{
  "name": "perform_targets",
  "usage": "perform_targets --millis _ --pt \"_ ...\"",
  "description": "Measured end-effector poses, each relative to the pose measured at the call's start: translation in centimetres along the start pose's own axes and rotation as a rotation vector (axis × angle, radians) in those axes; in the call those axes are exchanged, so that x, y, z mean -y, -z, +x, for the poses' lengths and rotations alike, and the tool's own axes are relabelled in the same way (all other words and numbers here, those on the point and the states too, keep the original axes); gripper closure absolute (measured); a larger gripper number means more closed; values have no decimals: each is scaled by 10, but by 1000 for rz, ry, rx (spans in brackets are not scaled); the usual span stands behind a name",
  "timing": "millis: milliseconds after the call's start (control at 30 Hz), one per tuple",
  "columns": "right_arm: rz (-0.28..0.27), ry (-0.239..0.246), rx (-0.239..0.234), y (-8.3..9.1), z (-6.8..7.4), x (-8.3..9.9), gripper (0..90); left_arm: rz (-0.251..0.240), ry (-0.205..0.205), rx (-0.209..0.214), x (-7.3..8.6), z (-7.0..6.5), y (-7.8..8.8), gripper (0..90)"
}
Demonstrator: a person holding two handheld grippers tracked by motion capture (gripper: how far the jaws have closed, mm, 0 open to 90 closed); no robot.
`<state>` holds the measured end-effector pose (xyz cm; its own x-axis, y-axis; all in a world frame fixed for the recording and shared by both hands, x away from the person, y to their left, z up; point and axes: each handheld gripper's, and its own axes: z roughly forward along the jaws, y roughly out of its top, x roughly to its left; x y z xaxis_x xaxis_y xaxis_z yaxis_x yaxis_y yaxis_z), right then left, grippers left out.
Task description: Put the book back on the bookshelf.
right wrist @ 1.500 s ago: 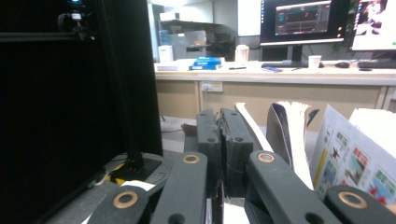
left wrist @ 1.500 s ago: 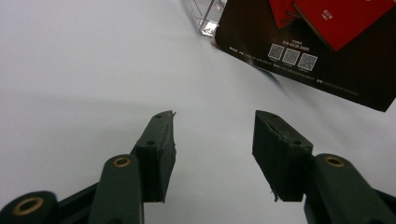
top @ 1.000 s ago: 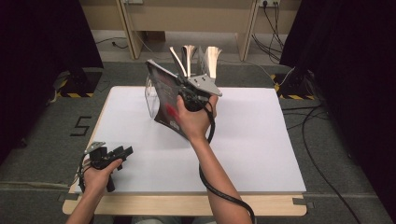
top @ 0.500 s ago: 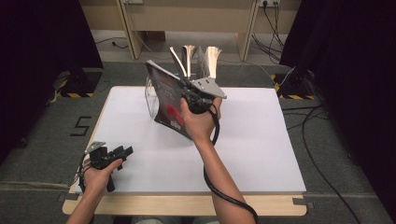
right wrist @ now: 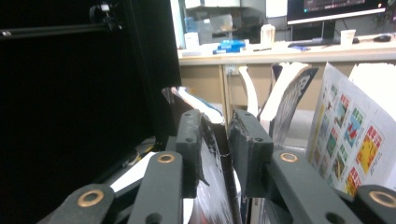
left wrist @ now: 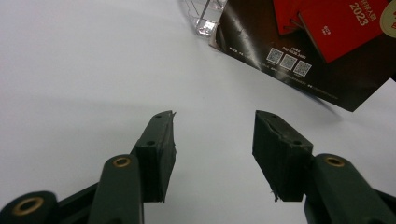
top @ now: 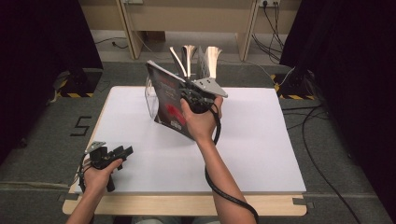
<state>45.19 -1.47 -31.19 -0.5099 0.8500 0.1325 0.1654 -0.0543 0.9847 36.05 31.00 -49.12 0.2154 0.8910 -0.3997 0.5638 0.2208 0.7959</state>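
The booklet (top: 170, 105) stands in the clear stand (top: 152, 100) on the table (top: 261, 154).

in the high view the person's right hand (top: 200, 122) covers the lower right corner of the dark booklet (top: 169, 103), and the clear stand (top: 150, 100) behind it is mostly hidden. the left gripper view cuts off the booklet's top and right side, its small print too fine to read. the person's forearms run off the bottom edge
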Motion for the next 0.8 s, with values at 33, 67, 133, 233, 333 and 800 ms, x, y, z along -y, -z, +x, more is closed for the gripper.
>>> perform_targets --millis 33,67,133,233,333,800 --pt "11 -5 3 -1 -1 1 726 -1 -2 0 0 0 0 479" --pt "19 -4 4 -2 -2 2 729 -2 -6 1 0 0 0 478" --pt "34 -1 4 -3 -3 5 731 -4 -13 -1 -1 -1 1 477" --pt "41 6 5 0 -5 10 723 -9 -30 -3 -2 -3 1 471" --pt "51 20 9 3 -6 14 712 -17 -51 -5 -4 -6 1 467" --pt "111 54 57 6 -8 15 867 -30 -151 -25 -6 -20 1 398"
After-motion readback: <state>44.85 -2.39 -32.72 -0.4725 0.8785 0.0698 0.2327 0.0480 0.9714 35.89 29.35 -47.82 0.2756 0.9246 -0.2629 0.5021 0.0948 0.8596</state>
